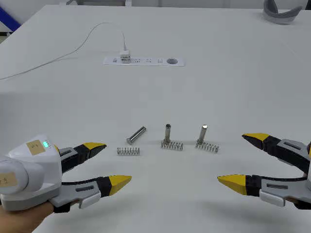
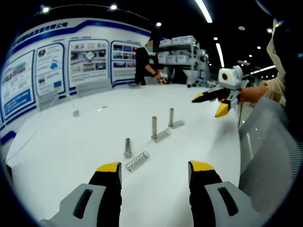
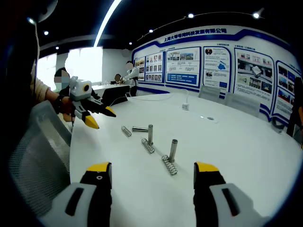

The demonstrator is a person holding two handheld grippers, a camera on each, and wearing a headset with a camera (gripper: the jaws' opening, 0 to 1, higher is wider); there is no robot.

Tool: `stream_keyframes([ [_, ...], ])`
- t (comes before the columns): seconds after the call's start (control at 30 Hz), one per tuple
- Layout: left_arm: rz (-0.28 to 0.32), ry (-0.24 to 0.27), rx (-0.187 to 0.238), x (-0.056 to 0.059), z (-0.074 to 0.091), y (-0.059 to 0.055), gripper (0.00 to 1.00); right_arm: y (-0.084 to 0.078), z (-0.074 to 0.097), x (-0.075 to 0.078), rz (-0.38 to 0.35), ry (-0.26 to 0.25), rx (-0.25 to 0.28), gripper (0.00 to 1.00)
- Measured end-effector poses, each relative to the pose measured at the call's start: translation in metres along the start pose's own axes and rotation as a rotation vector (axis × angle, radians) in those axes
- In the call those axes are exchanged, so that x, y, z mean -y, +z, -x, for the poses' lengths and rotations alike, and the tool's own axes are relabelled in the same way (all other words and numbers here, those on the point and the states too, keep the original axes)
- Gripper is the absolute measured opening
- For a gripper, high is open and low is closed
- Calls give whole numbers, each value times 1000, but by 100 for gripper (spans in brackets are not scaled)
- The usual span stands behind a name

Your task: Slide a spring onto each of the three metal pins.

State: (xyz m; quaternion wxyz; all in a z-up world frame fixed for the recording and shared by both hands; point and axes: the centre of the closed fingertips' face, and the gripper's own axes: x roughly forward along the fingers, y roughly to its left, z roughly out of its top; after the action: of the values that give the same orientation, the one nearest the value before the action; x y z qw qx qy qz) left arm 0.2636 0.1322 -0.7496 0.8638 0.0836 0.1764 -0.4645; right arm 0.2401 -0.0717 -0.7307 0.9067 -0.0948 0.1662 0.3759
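Hovering with jaws apart, left gripper (image 1: 116, 162) is nearest the left spring (image 1: 128, 151), at its 1 o'clock, axis lying crosswise. Flat pin (image 1: 136, 135) lies just beyond; right gripper (image 1: 231, 158), likewise spread, sits farther.

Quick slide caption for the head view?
Both open, the left gripper and right gripper flank one lying pin, two upright pins and three loose springs.

The right hand-held gripper (image 1: 232, 158) runs off the head view's right edge behind its jaws; the left hand-held gripper (image 1: 118, 161) and the hand (image 1: 22, 219) holding it are cut at the lower left corner. A grey curved thing (image 1: 282, 14) is cropped by the top edge. Markings on the power strip (image 1: 144, 61) and print on the wall posters (image 3: 218, 64) are too small to read.
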Motion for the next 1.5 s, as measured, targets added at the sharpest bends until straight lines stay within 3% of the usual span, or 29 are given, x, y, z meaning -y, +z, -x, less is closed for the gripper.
stream_keyframes([
  [0.9, 10, 10, -17, -8, -1, -3, 56, 0, -1, 1, -3, -2, -9, 71],
  [1.2, -13, 17, -18, -23, -6, 7, 55, 0, -2, -1, -5, 1, -12, 70],
  [1.5, -36, 20, -31, -36, -21, 15, 53, 1, -1, -1, -9, -6, -7, 70],
])
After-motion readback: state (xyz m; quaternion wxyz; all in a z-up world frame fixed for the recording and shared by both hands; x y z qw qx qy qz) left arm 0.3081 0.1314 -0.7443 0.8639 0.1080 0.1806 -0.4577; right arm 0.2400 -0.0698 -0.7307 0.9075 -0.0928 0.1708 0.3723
